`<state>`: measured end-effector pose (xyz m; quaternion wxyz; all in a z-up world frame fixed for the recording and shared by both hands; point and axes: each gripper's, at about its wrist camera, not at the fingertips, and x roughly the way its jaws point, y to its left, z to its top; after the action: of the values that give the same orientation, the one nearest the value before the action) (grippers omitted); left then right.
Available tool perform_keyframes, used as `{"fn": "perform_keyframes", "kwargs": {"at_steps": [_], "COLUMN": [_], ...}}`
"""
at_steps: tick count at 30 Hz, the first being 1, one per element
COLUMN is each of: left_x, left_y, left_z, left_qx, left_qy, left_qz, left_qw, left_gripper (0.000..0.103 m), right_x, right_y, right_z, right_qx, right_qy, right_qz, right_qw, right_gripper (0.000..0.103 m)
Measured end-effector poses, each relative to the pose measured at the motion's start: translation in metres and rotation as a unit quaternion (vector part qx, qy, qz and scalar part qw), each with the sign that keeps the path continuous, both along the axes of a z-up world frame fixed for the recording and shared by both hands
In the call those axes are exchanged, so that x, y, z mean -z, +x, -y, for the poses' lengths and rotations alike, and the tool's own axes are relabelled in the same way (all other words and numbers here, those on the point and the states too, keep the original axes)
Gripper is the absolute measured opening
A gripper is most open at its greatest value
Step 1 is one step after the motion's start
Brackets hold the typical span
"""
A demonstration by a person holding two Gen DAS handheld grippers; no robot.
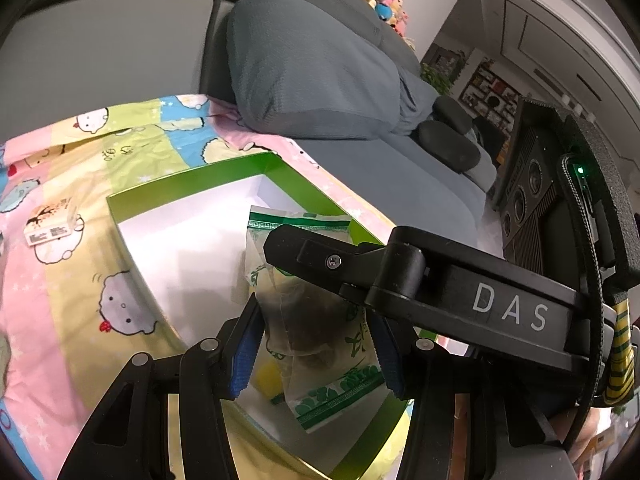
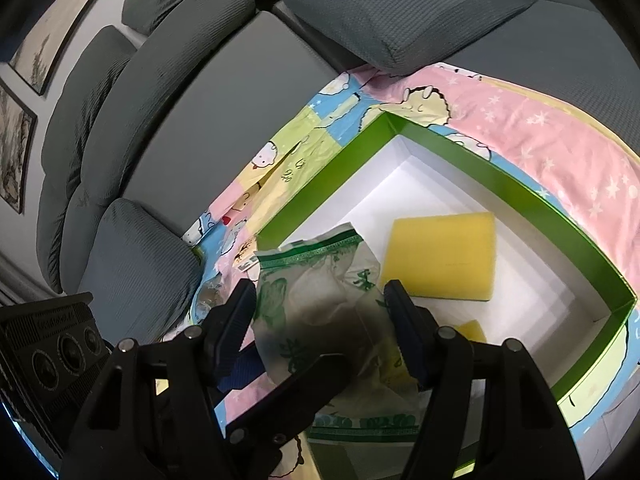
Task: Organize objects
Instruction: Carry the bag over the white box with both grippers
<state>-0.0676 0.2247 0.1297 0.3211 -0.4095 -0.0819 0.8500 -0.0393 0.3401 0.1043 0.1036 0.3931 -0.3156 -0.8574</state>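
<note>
With both sets of fingers clenched on the crinkly clear packet with green print point(image 1: 316, 320), left gripper point(image 1: 316, 344) and right gripper point(image 2: 320, 328) hold it over the green-walled white box point(image 2: 520, 200). Yellow sponge point(image 2: 440, 256) sits just beyond. Next, I'd guess: lower, release. Underneath, a cartoon-print cloth point(image 1: 80, 152); grey sofa point(image 1: 304, 72) behind.

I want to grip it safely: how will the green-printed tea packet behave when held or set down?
The tea packet looks like thin crinkled film, so probably floppy and light. Both the left gripper and right gripper hold it; likely it slumps flat in the green box.
</note>
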Motion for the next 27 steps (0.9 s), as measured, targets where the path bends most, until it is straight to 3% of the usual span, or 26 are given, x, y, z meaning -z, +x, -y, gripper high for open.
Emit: {"fn": "perform_keyframes", "kwargs": {"at_steps": [27], "left_x": [0.005], "left_y": [-0.001], "left_z": [-0.036], "left_qx": [0.035], "left_qy": [0.005], "left_qz": [0.004], "left_qw": [0.9994], "left_gripper": [0.052], "right_x": [0.004], "right_y": [0.014], "right_z": [-0.036], "right_qx": [0.063], "right_qy": [-0.008], "right_qz": [0.009], "right_qw": [0.998], "right_gripper": [0.066]}}
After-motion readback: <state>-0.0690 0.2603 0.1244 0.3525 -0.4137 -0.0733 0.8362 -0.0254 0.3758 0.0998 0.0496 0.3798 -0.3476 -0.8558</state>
